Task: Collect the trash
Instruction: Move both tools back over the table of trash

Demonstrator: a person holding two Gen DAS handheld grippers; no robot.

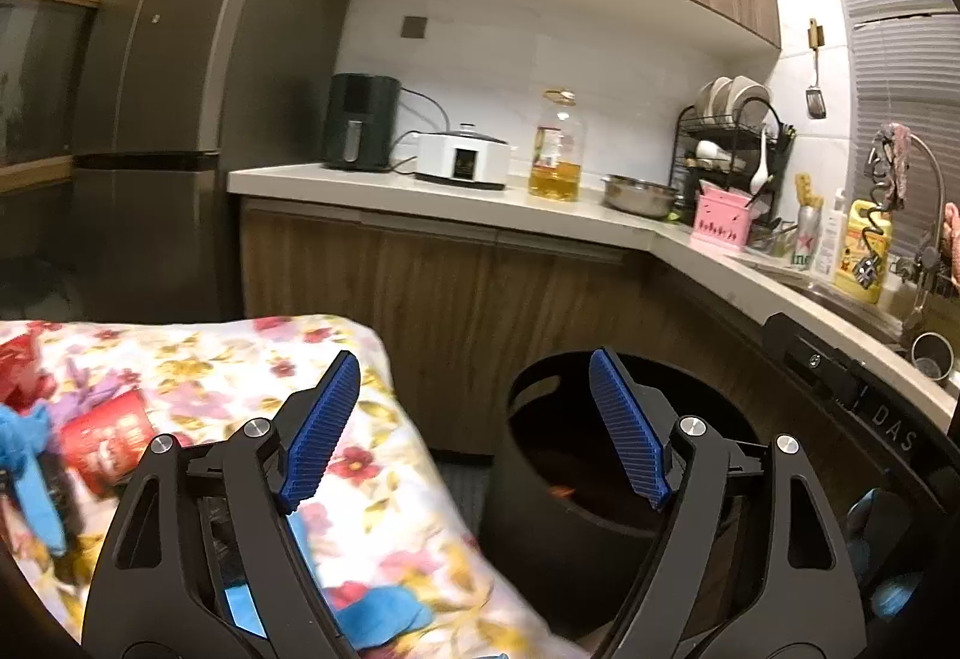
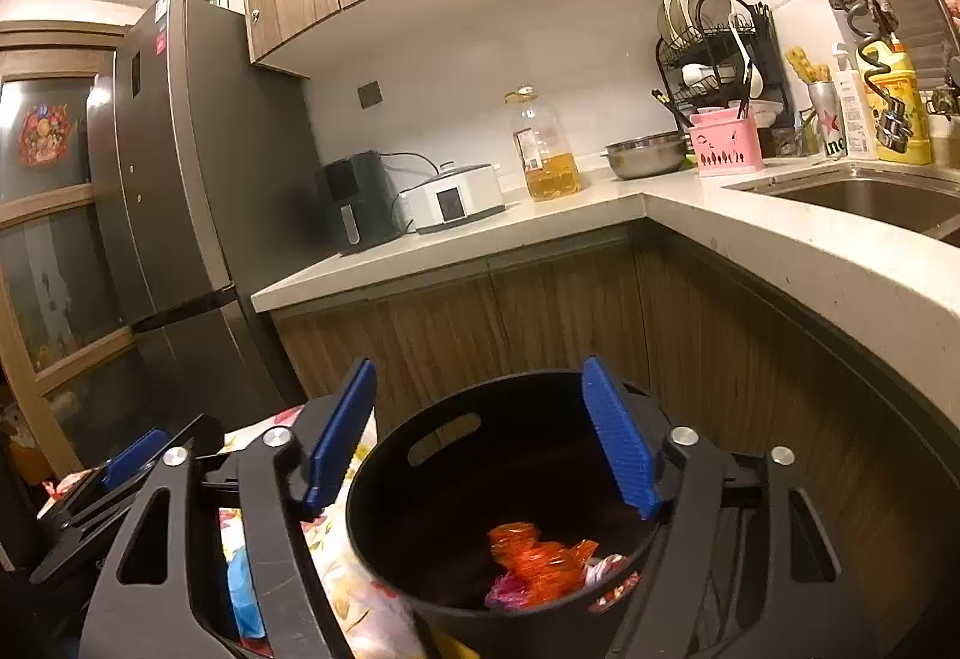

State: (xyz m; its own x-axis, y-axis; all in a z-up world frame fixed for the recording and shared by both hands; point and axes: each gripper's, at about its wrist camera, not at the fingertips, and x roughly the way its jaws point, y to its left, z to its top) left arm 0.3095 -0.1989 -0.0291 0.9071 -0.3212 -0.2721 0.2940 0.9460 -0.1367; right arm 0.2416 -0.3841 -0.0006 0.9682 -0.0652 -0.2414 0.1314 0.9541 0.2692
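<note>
A black round bin [image 2: 444,491] stands on the floor beside a table under a floral cloth [image 1: 240,359]. Inside the bin lie an orange wrapper [image 2: 534,557] and a pink one [image 2: 606,569]. My right gripper [image 2: 479,365] hovers over the bin, open, with nothing between its blue pads. My left gripper [image 1: 474,359] is open and empty too, spanning the table's edge and the bin [image 1: 528,539]. A red packet [image 1: 108,437] and blue scraps [image 1: 24,437] lie on the cloth to its left.
An L-shaped counter [image 2: 600,203] with wooden cupboards runs behind the bin, carrying an air fryer [image 1: 360,119], a cooker, an oil bottle [image 1: 555,149], a metal bowl and a dish rack. A sink [image 2: 870,197] is at right and a tall fridge [image 1: 150,119] at left.
</note>
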